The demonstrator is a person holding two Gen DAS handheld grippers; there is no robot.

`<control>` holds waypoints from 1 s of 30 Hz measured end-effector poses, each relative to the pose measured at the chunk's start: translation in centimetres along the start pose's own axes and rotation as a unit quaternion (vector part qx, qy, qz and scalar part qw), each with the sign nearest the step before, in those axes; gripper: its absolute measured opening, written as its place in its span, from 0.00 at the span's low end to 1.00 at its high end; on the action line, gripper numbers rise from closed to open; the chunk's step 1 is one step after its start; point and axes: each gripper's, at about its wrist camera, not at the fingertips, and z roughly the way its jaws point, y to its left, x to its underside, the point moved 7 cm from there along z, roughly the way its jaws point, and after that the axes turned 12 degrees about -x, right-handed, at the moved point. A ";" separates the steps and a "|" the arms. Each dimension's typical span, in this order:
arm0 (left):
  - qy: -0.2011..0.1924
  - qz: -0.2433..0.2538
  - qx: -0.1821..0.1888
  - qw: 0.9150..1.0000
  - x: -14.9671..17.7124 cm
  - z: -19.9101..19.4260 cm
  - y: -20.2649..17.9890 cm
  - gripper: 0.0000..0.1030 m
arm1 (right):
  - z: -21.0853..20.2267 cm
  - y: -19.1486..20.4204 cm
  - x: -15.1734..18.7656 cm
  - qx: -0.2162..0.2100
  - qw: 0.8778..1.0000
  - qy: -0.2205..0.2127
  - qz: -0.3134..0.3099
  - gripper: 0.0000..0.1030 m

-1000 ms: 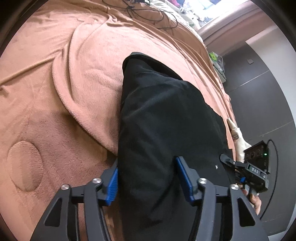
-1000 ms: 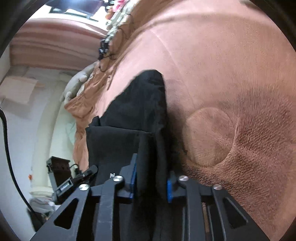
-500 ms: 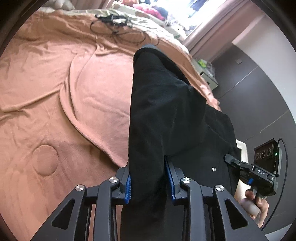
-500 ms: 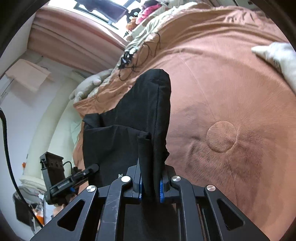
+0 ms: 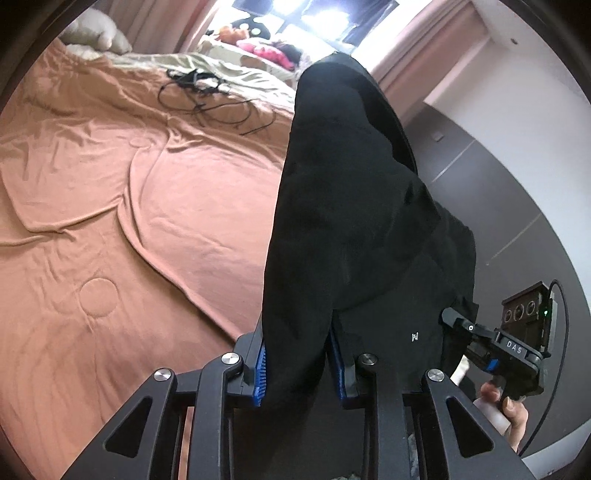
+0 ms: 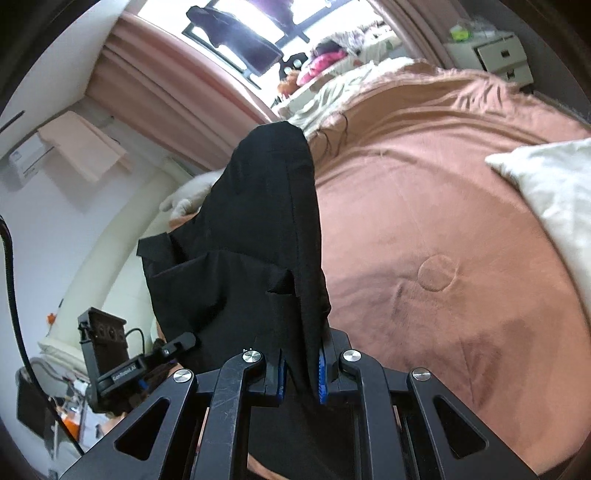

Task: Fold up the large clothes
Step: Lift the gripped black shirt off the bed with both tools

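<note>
A large black garment (image 5: 343,221) hangs lifted above a bed with a terracotta blanket (image 5: 122,206). My left gripper (image 5: 297,365) is shut on one edge of the garment, fabric bunched between its blue pads. My right gripper (image 6: 301,373) is shut on another edge of the same garment (image 6: 251,243), which drapes away from the jaws in folds. The right gripper also shows in the left wrist view (image 5: 491,343), and the left gripper shows in the right wrist view (image 6: 122,362). The garment's lower part is hidden behind the grippers.
Tangled black cables (image 5: 210,96) lie on the blanket at the far side. A white pillow (image 6: 554,192) lies on the bed at the right. A white stuffed item (image 5: 96,33) sits at the bed's far corner. Curtains and a window (image 6: 236,48) are behind, and a white drawer unit (image 6: 495,59) is at the far right.
My left gripper closed on the garment. Both grippers have risen, lifting the garment off the blanket so it now hangs upright; more of the room shows.
</note>
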 end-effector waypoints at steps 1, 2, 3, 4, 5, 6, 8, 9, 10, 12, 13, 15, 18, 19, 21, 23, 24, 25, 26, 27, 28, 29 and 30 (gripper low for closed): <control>-0.005 0.002 0.004 1.000 0.2 -0.7 -0.5 0.28 | -1.0 0.6 0.3 0.000 1.000 -0.005 -0.004 0.13; -0.008 0.003 0.007 1.000 0.4 -1.2 -0.9 0.28 | -2.0 1.3 0.4 0.000 1.000 -0.010 -0.008 0.13; -0.012 0.004 0.011 1.000 0.5 -1.9 -1.5 0.28 | -2.6 1.6 0.4 0.001 1.000 -0.012 -0.012 0.13; -0.015 0.005 0.014 1.000 0.7 -2.4 -1.9 0.28 | -3.6 2.1 0.4 0.003 1.000 -0.017 -0.017 0.13; -0.019 0.007 0.018 1.000 0.9 -3.2 -2.7 0.28 | -4.4 2.5 0.5 0.005 1.000 -0.021 -0.020 0.13; -0.022 0.010 0.021 0.999 1.1 -3.8 -3.3 0.28 | -5.4 2.9 0.5 0.006 0.999 -0.026 -0.024 0.13; -0.028 0.017 0.028 0.999 1.4 -5.0 -4.7 0.28 | -6.8 3.5 0.4 0.008 0.999 -0.036 -0.030 0.13; -0.031 0.021 0.032 0.999 1.6 -5.6 -5.5 0.28 | -7.7 3.8 0.4 0.009 0.999 -0.042 -0.032 0.13; -0.034 0.024 0.036 0.998 1.8 -6.1 -6.2 0.28 | -8.5 3.9 0.4 0.010 0.998 -0.046 -0.035 0.13; -0.039 0.031 0.042 0.998 2.2 -7.1 -7.7 0.28 | -10.3 4.4 0.3 0.012 0.998 -0.055 -0.040 0.13; -0.040 0.035 0.045 0.998 2.5 -7.5 -8.4 0.28 | -11.3 4.6 0.3 0.014 0.997 -0.060 -0.044 0.13; -0.043 0.041 0.050 0.997 2.8 -8.2 -9.9 0.28 | -13.0 5.0 0.3 0.016 0.996 -0.067 -0.050 0.13; -0.048 0.051 0.057 0.996 3.4 -9.3 -12.1 0.28 | -15.6 5.3 0.2 0.017 0.995 -0.079 -0.058 0.13; -0.050 0.056 0.058 0.995 3.7 -9.7 -13.0 0.28 | -16.6 5.5 0.3 0.018 0.995 -0.083 -0.061 0.13; -0.053 0.063 0.062 0.995 4.1 -10.1 -14.6 0.28 | -18.6 5.5 0.1 0.021 0.993 -0.092 -0.066 0.13; -0.053 0.069 0.069 0.994 4.6 -10.6 -16.4 0.28 | -20.3 5.4 -0.1 0.026 0.992 -0.099 -0.068 0.13; -0.052 0.072 0.073 0.993 4.8 -10.7 -17.0 0.28 | -21.1 5.4 -0.2 0.028 0.992 -0.102 -0.069 0.13; -0.052 0.075 0.077 0.993 5.0 -10.8 -17.9 0.28 | -21.9 5.5 -0.3 0.031 0.991 -0.106 -0.072 0.13; -0.051 0.079 0.081 0.992 5.3 -10.8 -18.9 0.28 | -22.6 5.4 -0.5 0.035 0.990 -0.110 -0.075 0.13; -0.051 0.083 0.084 0.992 5.4 -10.9 -19.7 0.28 | -23.7 5.4 -0.8 0.039 0.989 -0.115 -0.078 0.13; -0.050 0.087 0.086 0.991 5.5 -10.9 -20.4 0.28 | -24.5 5.3 -1.0 0.043 0.989 -0.119 -0.081 0.13; -0.051 0.093 0.090 0.990 5.7 -10.9 -21.6 0.28 | -25.3 5.2 -1.1 0.047 0.988 -0.122 -0.084 0.13; -0.052 0.096 0.093 0.990 5.7 -10.9 -22.4 0.28 | -26.2 5.1 -1.3 0.052 0.987 -0.126 -0.088 0.13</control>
